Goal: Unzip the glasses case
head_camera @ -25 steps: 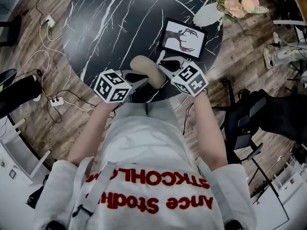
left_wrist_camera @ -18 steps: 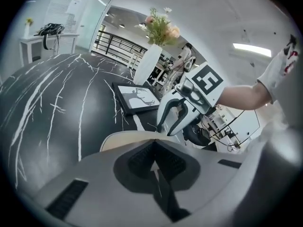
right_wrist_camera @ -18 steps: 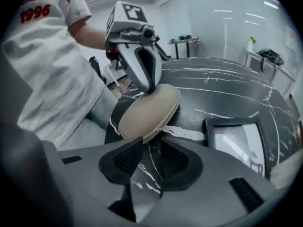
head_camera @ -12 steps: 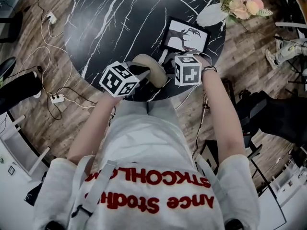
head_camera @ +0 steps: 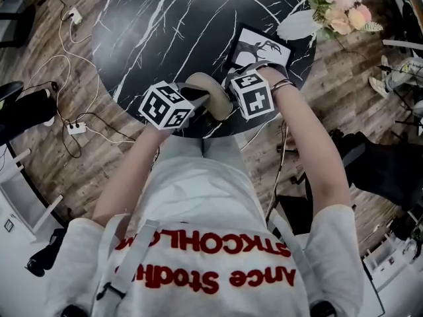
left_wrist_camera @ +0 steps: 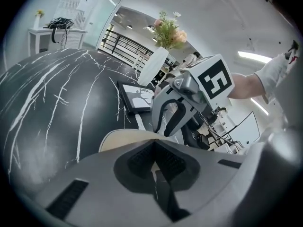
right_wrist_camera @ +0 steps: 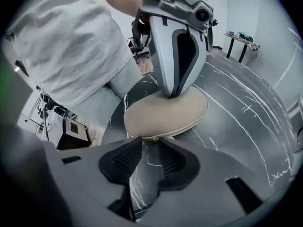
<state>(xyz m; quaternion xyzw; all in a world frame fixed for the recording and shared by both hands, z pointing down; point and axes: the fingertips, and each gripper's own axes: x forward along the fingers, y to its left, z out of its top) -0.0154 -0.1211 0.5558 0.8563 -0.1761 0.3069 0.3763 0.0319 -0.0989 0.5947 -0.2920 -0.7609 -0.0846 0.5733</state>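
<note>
Left gripper: jaws shut, tip on the one glasses case | right gripper: jaws apart, just been closing, empty, one zip pull just ahead | case on one black table, near its edge

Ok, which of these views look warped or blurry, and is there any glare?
Head view: fairly sharp, little warping, no harsh glare on the table. Left gripper view: heavy fisheye, dark corners, a ceiling light blows out. Right gripper view: same fisheye, glasses case crisp, near foreground soft.
</note>
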